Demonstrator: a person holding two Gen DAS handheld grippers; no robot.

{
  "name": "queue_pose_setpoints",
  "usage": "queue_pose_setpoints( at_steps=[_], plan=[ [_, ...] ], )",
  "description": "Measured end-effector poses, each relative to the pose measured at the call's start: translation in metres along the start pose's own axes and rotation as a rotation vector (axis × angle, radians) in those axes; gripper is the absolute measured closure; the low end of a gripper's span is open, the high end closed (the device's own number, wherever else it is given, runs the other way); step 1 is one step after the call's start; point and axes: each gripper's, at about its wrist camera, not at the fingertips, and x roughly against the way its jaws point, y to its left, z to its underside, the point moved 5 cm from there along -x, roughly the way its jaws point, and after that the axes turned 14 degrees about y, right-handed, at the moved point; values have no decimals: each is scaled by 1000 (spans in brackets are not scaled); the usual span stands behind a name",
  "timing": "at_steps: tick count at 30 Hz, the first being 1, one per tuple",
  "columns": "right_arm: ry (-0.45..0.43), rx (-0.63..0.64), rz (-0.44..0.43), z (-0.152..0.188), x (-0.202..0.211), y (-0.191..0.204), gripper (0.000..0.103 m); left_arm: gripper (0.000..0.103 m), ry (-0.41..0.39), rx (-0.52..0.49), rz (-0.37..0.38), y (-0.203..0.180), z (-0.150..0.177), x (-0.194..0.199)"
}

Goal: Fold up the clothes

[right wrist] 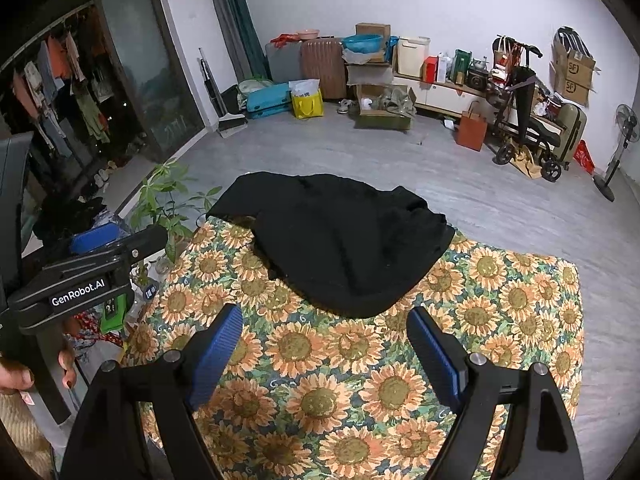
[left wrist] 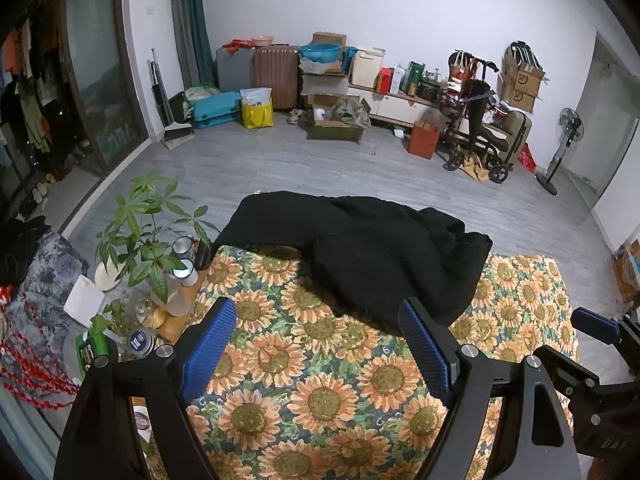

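Observation:
A black garment [left wrist: 360,248] lies bunched at the far end of a table covered with a sunflower cloth [left wrist: 320,380]. In the right wrist view the same garment [right wrist: 340,240] sprawls across the cloth [right wrist: 360,380]. My left gripper [left wrist: 320,312] hovers open just short of the garment's near edge, its blue pads wide apart and empty. My right gripper [right wrist: 324,320] is likewise open and empty, a little back from the garment. The right gripper's tip [left wrist: 592,324] shows at the right edge of the left wrist view. The left gripper's body [right wrist: 80,280] shows at the left, held by a hand [right wrist: 24,376].
A potted plant [left wrist: 148,232], jars and bottles [left wrist: 140,340] crowd a low stand left of the table. Beyond lies grey floor [left wrist: 320,160], with suitcases [left wrist: 276,76], boxes, a stroller [left wrist: 476,120] and a fan [left wrist: 560,148] along the far wall. A glass door [left wrist: 100,80] stands at left.

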Motion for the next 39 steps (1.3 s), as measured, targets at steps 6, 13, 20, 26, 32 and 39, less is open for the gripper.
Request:
queue_pose_setpoints(
  at_steps=[6, 13, 20, 26, 32, 39],
  plan=[
    [12, -5, -4, 1, -3, 0, 16, 19, 17, 5, 9, 0, -1, -4],
    [29, -26, -15, 1, -10, -5, 16, 19, 50, 10, 5, 2, 1, -17],
    [72, -51, -21, 2, -27, -14, 16, 19, 102, 25, 7, 5, 1, -41],
    [121, -112, -15, 1, -53, -28, 16, 19, 154, 28, 3, 5, -7, -70],
    [184, -138, -17, -2, -84, -40, 16, 19, 210, 28, -3, 6, -17, -105],
    [238, -158, -1, -24, -126, -53, 16, 19, 267, 89, 54, 9, -46, -160]
  ],
)
